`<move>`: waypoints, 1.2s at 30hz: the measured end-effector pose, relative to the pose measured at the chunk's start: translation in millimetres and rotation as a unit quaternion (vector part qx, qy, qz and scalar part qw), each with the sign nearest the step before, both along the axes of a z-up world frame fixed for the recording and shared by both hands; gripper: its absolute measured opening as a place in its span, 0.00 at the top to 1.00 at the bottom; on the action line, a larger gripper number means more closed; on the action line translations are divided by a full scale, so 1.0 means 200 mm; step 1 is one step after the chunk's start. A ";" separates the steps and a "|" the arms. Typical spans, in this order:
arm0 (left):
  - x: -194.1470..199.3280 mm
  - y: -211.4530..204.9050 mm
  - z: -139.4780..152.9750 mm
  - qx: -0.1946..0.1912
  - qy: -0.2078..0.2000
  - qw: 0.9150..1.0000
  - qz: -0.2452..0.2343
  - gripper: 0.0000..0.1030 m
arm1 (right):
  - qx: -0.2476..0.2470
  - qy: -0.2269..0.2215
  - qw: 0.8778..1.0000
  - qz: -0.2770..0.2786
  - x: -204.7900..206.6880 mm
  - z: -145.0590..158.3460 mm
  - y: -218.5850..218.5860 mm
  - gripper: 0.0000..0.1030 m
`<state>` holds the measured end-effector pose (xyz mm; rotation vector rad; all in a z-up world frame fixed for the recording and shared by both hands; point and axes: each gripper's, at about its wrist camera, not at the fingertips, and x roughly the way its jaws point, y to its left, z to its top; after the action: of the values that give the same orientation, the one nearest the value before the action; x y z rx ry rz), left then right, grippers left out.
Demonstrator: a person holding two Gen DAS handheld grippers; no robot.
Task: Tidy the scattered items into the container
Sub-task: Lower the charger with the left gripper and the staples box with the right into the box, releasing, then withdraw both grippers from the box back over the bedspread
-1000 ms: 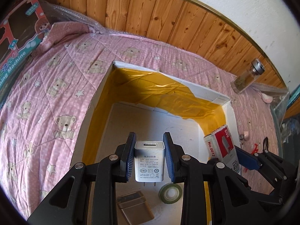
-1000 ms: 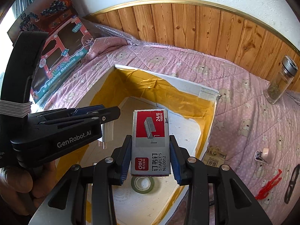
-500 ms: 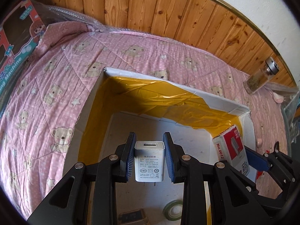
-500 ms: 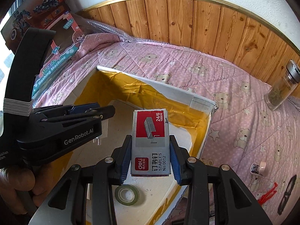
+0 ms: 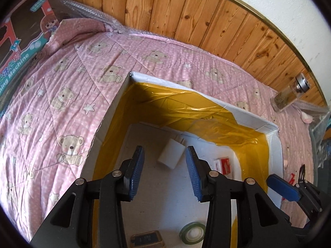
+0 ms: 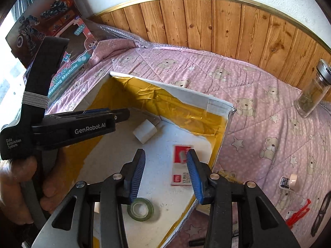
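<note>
"GenRobot.AI" and "Data Acquisition System" are printed on the left hand-held gripper [image 6: 115, 116]; a toy box [image 6: 68, 70] at the bed's edge reads "Washing Machine". Text on the staples box [image 6: 181, 165] is too blurred to read now. A sec ago each hand-held gripper pinched an item; both have just been opening – left hand-held gripper spread w/ nothing between, right hand-held gripper [image 6: 165, 175] spread too. The white charger [image 5: 171, 155] and staples box now lie on the container [image 5: 248, 117] floor, near a tape roll [image 6: 140, 206]. On the pink bear quilt [image 5: 62, 103] – a glass jar [image 6: 312, 91], red clip [image 6: 298, 215].
</note>
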<state>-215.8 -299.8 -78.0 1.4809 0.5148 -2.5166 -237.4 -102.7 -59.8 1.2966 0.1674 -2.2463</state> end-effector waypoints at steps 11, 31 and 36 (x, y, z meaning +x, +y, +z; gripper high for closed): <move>0.46 0.15 0.31 -0.025 0.058 0.998 -0.016 0.57 | -0.096 0.029 0.995 -0.003 0.44 0.16 0.10 0.58; 1.13 1.38 0.18 -0.067 0.041 0.952 -0.295 0.57 | -0.154 -0.086 0.960 -0.217 1.44 -0.29 1.19 0.46; 0.78 1.53 0.08 -0.093 0.027 0.949 -0.299 0.57 | -0.175 -0.058 0.955 -0.233 1.35 -0.18 1.32 0.45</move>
<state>-60.4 6.0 -62.7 1.6878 -0.2097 -2.9407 32.4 161.7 -96.6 1.3642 -0.6135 -2.4155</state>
